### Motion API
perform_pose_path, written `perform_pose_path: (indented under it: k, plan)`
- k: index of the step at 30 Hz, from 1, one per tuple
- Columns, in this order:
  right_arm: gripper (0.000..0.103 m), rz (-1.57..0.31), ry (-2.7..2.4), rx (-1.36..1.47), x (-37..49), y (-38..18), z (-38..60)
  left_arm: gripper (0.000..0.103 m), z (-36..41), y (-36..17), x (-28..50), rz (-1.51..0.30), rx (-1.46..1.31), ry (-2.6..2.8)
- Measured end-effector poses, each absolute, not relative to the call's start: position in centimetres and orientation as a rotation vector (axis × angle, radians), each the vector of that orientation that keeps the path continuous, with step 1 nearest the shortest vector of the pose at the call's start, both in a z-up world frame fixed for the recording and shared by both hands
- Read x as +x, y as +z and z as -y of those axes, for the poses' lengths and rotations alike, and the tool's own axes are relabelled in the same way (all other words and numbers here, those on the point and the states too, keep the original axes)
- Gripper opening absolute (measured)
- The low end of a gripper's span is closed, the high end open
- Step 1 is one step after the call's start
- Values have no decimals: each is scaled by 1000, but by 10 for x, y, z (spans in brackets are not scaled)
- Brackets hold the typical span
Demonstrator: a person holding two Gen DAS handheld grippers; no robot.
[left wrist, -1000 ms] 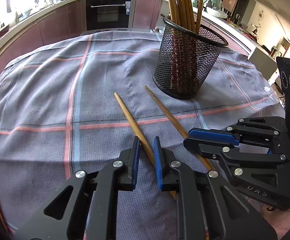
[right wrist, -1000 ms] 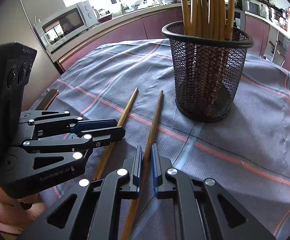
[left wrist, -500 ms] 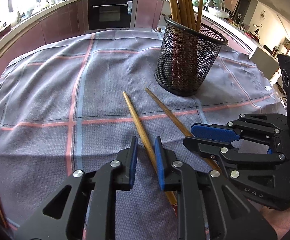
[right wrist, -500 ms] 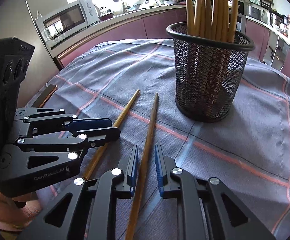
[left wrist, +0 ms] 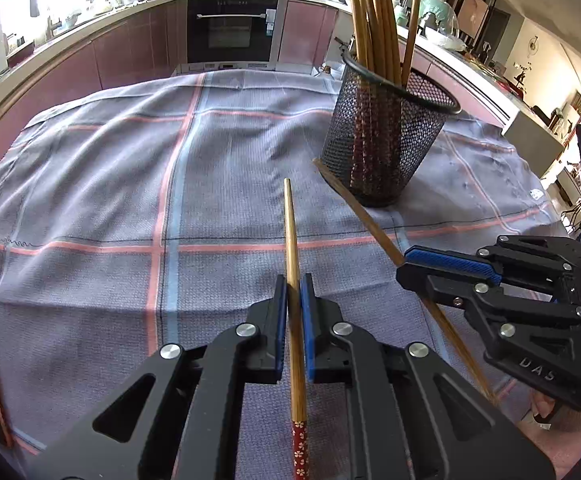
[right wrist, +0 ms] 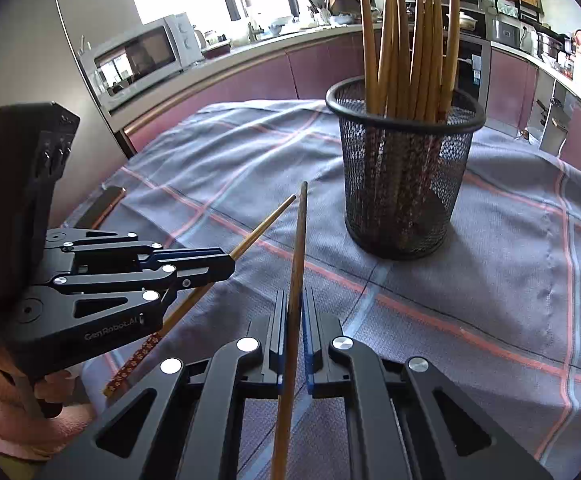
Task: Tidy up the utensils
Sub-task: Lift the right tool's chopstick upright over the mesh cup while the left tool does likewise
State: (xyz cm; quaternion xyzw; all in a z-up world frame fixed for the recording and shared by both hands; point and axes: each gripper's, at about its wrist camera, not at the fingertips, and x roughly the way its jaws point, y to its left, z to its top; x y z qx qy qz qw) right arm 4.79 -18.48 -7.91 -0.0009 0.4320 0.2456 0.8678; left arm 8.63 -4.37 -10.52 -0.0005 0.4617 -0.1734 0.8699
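Note:
My left gripper (left wrist: 294,280) is shut on a wooden chopstick (left wrist: 291,232) with a red flowered end, holding it off the cloth, tip pointing forward. My right gripper (right wrist: 293,296) is shut on a second chopstick (right wrist: 298,240), also lifted. Each gripper shows in the other's view: the right one (left wrist: 406,262) at the right, the left one (right wrist: 230,264) at the left. A black mesh holder (left wrist: 386,136) with several chopsticks standing in it is ahead, also in the right wrist view (right wrist: 402,184).
A grey-blue checked tablecloth (left wrist: 130,200) covers the round table. A dark flat object (right wrist: 106,204) lies at the table's left edge. Kitchen counters, an oven (left wrist: 230,28) and a microwave (right wrist: 138,56) stand behind.
Both grippers closed on their chopsticks and lifted them off the cloth. The chopsticks now point straight forward between the fingers, and the holder looks nearer in both views.

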Motion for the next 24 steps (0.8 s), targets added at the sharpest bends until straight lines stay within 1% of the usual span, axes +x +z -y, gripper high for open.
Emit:
perform_pose_path:
  k: [8, 24]
  plan:
    - [6, -828, 540, 21, 39, -57, 193, 8, 39, -81, 78, -912, -13, -385]
    - [6, -693, 539, 70, 34, -18, 205, 8, 25, -22, 59, -808, -122, -532]
